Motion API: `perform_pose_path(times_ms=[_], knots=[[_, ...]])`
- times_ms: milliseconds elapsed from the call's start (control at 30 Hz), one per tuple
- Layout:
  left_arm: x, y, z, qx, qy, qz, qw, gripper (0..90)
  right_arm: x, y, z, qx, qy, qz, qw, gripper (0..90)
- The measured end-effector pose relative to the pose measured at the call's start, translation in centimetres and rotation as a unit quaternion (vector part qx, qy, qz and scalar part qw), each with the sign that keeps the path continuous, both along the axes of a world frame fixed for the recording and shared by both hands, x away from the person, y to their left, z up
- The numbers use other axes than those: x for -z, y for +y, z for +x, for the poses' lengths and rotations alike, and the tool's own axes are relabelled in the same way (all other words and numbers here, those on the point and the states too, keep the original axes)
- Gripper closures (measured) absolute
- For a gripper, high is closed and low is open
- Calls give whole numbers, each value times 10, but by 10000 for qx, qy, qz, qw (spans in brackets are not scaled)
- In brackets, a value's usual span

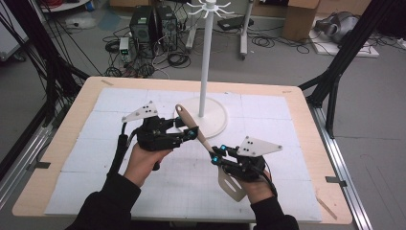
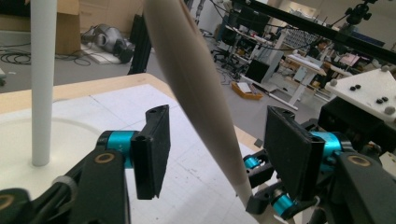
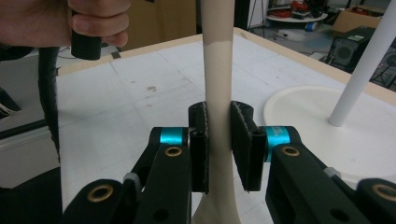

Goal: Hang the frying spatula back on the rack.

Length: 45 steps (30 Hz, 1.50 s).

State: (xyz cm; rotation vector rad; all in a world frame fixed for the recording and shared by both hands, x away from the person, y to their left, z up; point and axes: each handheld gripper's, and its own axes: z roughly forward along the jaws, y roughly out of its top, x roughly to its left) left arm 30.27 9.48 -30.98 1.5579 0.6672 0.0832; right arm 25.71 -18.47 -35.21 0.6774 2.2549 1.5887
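Observation:
A spatula point(image 1: 197, 132) with a beige handle and a slotted head is held above the table, head near me and handle slanting away to the left. My right gripper point(image 1: 218, 155) is shut on the handle's lower part; in the right gripper view both pads press the spatula point(image 3: 217, 56) where my right gripper point(image 3: 219, 140) closes. My left gripper point(image 1: 191, 133) stands around the handle farther up. In the left gripper view the spatula point(image 2: 187, 60) passes between the jaws of my left gripper point(image 2: 219, 149), with a clear gap on the left side, so it is open.
A white stand with a tall pole point(image 1: 205, 57) and a round base point(image 1: 215, 122) rises just behind the grippers, with hooks point(image 1: 209, 7) at its top. The table point(image 1: 86, 91) carries a white gridded mat point(image 1: 119, 105). Computers and cables lie on the floor beyond.

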Motion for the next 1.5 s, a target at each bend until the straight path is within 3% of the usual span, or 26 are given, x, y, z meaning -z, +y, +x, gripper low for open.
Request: perform_pose_path(times_ms=[33, 200, 433, 700, 933, 1133, 1267, 1367, 1433, 1500], knots=[[-1, -1, 1, -6, 2, -13, 10000, 479, 0, 1, 0, 3, 0, -2, 10000, 780], [-4, -4, 4, -74, 67, 14, 9999, 522, 2, 1, 1, 62, 5, 1, 10000, 780], [-9, -7, 5, -78, 70, -233, 9997, 616, 3, 1, 1, 131, 90, 167, 9997, 779], [-16, -8, 5, -50, 53, -430, 9991, 708, 1, 3, 0, 162, -14, 262, 9995, 778], [-28, -19, 2, 92, -182, -297, 9994, 732, 1, 4, 0, 191, -18, 375, 9991, 776], [-39, -28, 3, 171, -417, -181, 9988, 735, -3, 1, -1, 315, -162, 520, 9980, 758], [-46, -32, 7, 171, -640, 53, 9978, 736, -7, -7, -2, 531, -203, 700, 9959, 611], [-53, -33, 12, 167, -802, 215, 9964, 736, -11, -16, -3, 728, -245, 694, 9946, 507], [-57, -33, 17, 159, -883, 303, 9955, 736, -13, -26, -4, 900, -173, 617, 9939, 389], [-63, -33, 22, 190, -953, 407, 9944, 736, -13, -30, -4, 965, -155, 632, 9932, 367]])
